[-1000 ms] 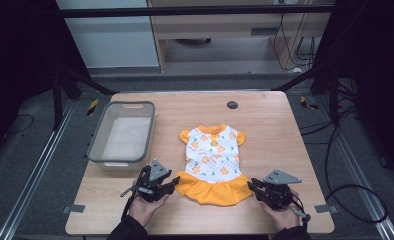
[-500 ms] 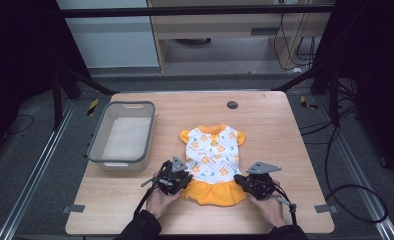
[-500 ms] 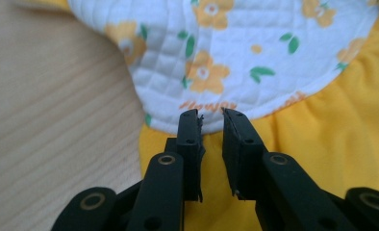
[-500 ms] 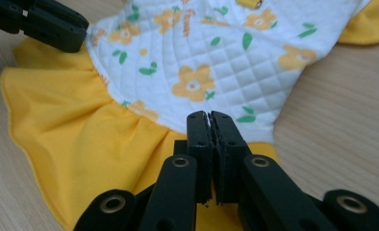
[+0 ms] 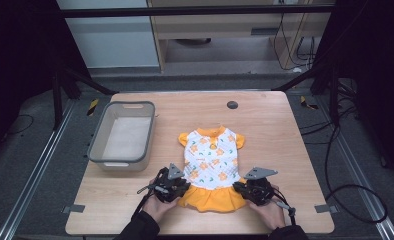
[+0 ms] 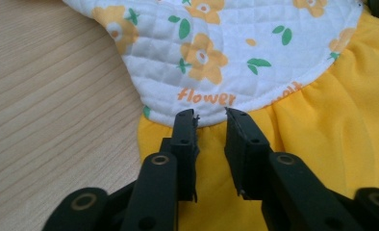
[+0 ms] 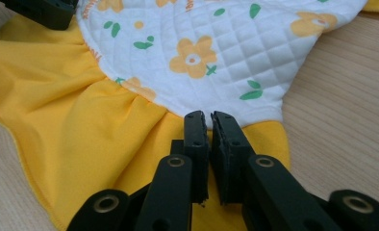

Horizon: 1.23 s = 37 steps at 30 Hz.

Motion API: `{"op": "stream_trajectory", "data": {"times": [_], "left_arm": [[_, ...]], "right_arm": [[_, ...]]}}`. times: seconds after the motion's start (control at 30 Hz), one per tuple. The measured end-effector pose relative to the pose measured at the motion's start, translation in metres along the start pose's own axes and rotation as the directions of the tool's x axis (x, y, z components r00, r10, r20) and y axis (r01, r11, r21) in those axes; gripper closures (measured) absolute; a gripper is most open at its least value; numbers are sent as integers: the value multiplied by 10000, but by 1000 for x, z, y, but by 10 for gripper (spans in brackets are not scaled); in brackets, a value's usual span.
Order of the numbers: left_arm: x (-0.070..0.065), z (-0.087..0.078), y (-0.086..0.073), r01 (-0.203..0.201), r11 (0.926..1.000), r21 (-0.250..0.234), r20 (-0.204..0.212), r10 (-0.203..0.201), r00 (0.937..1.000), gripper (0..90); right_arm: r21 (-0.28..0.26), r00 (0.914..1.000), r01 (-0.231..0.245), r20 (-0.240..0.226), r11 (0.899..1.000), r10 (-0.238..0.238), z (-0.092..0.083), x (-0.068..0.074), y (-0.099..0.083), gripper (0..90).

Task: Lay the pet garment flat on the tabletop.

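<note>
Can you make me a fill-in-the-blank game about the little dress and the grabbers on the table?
1. The dress has a white flowered top and a ____ skirt.
2. The grey tub lies to the ____ of the dress in the high view.
3. The word printed on the top's hem in the left gripper view is ____.
4. Both grippers, left gripper and right gripper, point at the dress's ____.

Missing words: yellow; left; flower; skirt

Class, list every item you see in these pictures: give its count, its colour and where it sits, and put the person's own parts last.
dress: one, white quilted top with orange flowers, orange skirt, flat at the table's middle front
bin: one, grey, left part of the table
table: one, light wood, centre
round cap: one, dark, far edge of the table
left gripper: one, black, at the skirt's left waist seam, jaws slightly apart
right gripper: one, black, at the skirt's right waist seam, jaws nearly together
hands: two, behind the grippers
</note>
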<state>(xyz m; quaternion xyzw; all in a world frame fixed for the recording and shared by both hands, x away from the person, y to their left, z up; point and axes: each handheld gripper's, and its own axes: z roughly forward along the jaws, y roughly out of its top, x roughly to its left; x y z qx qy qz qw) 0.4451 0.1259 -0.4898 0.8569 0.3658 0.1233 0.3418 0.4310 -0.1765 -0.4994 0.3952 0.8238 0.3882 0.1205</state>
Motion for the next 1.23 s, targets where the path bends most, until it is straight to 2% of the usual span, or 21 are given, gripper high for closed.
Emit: {"op": "stream_trajectory", "data": {"times": [0.1, 0.13, 0.17, 0.2, 0.33, 0.37, 0.63, 0.87, 0.97, 1.23], "left_arm": [[2, -5, 0, 10, 9998, -194, 27, -10, 10000, 663], [2, -7, 0, 44, 9995, -308, 16, -44, 10000, 618], [2, -11, 0, 10, 9992, -408, -26, -11, 10000, 618], [3, -14, 0, -32, 9986, -533, -43, 30, 10000, 603], [5, -29, -1, -83, 9936, -1129, -146, 67, 9999, 526], [7, -34, -4, -112, 9916, -1287, -208, 86, 9997, 484], [16, -53, -19, -140, 9881, -1532, -493, 65, 9988, 403], [24, -65, -36, -175, 9876, -1563, -556, 88, 9984, 338], [29, -71, -44, -102, 9866, -1626, -645, -3, 9979, 321], [49, -86, -63, 279, 9829, -1819, -1074, -480, 9931, 287]], "right_arm": [[-315, 10000, -60, 13, 9995, 60, -5, -2, 2, 815], [-728, 9999, -121, 50, 9973, 125, -11, -3, 3, 799], [-728, 9999, -121, 50, 9973, 125, -11, -3, 3, 799], [-950, 9998, -164, 89, 9953, 173, -14, -4, 3, 789], [-1698, 9985, -202, 471, 9853, 286, -26, -8, 2, 706], [-1964, 9966, -241, 722, 9802, 390, -31, -12, 1, 670], [-2331, 9893, -615, 1146, 9705, 902, -42, -30, -5, 565], [-2378, 9766, -999, 1625, 9662, 1409, -51, -46, -11, 489], [-2357, 9679, -1103, 1954, 9655, 1583, -54, -54, -15, 440], [-2260, 9571, -1306, 2255, 9653, 1822, -58, -64, -20, 373]]}}
